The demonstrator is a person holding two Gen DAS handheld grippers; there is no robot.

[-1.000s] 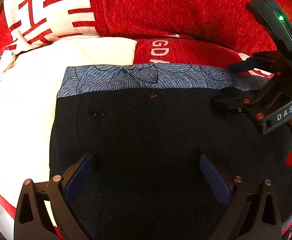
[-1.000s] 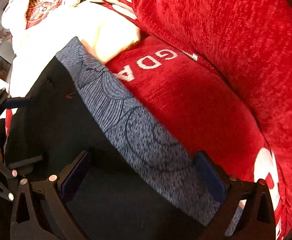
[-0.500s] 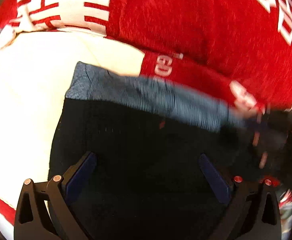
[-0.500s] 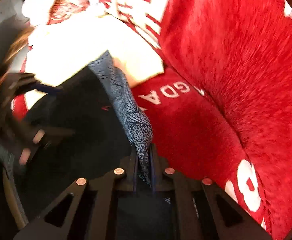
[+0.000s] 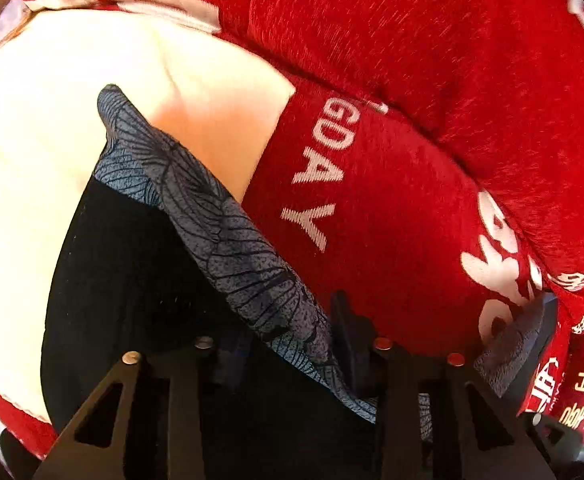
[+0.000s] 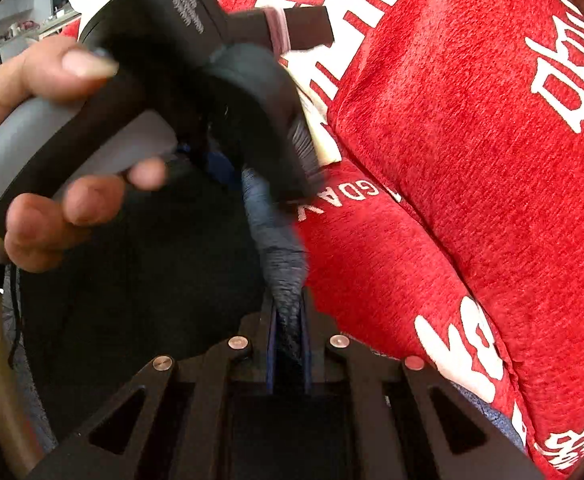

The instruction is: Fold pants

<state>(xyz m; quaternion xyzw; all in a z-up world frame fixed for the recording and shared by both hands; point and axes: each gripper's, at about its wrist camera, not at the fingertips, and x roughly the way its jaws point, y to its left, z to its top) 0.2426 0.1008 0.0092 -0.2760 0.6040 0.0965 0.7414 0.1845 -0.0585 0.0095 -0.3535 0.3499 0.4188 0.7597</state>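
Left to right. The left gripper (image 5: pixel 288 344), wide open a second ago over the black pants (image 5: pixel 132 280), now has its jaws drawn narrow about the patterned grey waistband (image 5: pixel 220 216); whether they pinch it cannot be told. The right gripper (image 6: pixel 288 344), closed half a second ago, stays clamped on the same band (image 6: pixel 276 248), bunched between its jaws. With both ends taken, lifting for a fold looks ready. The waistband's long axis runs ahead-left from the left jaws, over the red cushion (image 5: pixel 392 220).
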